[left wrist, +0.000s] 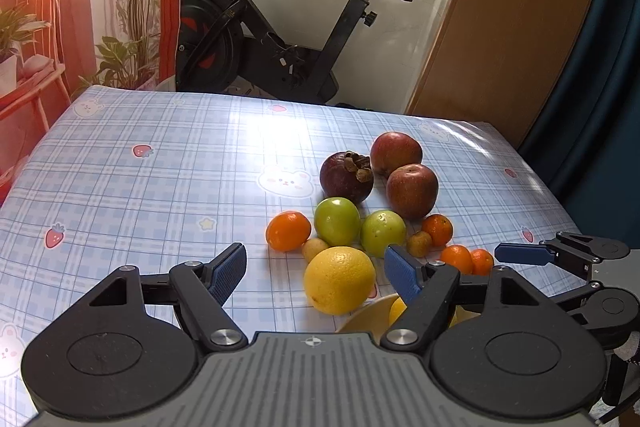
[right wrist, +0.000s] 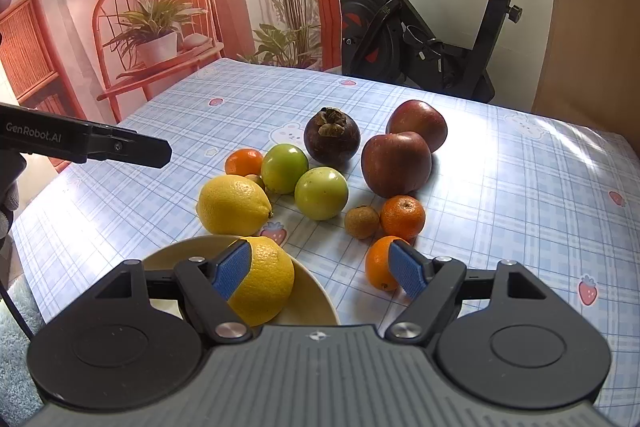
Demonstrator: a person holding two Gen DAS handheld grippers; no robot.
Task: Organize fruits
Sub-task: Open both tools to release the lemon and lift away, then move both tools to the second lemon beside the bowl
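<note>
Yellow lemon (right wrist: 262, 281): in bowl (right wrist: 316, 301).
Right gripper (right wrist: 320, 271): spread, empty, above bowl.
Left gripper (left wrist: 316, 273): spread, empty.

Both wrist fisheyes sit low over the near edge of the table (left wrist: 140, 187), facing its far side and the exercise bike (right wrist: 420, 39), the right one further right and closer in, and the 2 views share the fruit cluster around the mangosteen (left wrist: 346, 177).
</note>
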